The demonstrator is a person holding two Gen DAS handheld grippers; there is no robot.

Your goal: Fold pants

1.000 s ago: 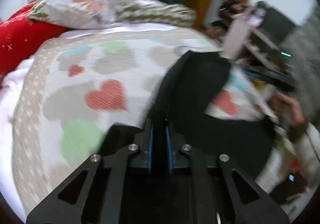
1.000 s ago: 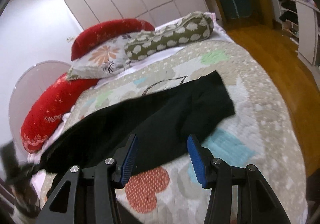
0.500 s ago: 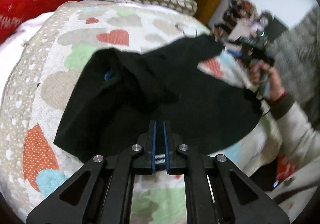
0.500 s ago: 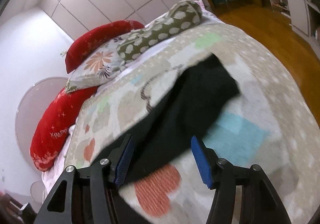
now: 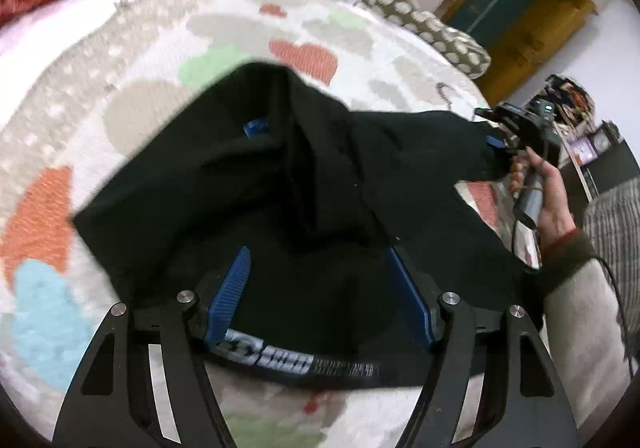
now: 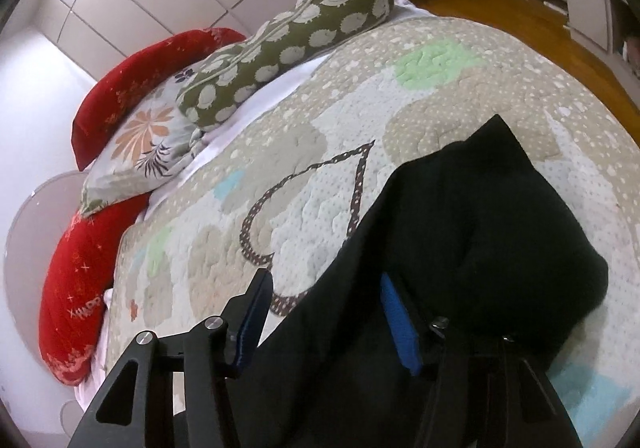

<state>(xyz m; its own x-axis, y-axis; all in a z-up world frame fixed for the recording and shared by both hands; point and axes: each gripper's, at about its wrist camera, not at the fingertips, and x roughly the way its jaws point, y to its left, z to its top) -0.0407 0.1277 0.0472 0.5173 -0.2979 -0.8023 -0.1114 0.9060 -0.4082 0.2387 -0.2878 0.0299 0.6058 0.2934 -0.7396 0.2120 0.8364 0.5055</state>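
Hovering left tool (image 5: 320, 284), jaws spread

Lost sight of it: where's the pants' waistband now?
In the left wrist view the waistband lies at the quilt's near edge, just under the open left gripper.

The left hand-held gripper (image 5: 320, 288), clamped tight on the pants (image 5: 280, 187) a second ago and half a second ago, now stands with its blue pads (image 5: 230, 296) wide apart and the waistband lying loose between them. The pants, stretched long across the bed (image 5: 100, 47) a second ago, now lie bunched and doubled over. The right hand-held gripper (image 6: 324, 320), which hovered short of the cloth before, now has the black fabric draped between and over its spread fingers (image 6: 400, 320).
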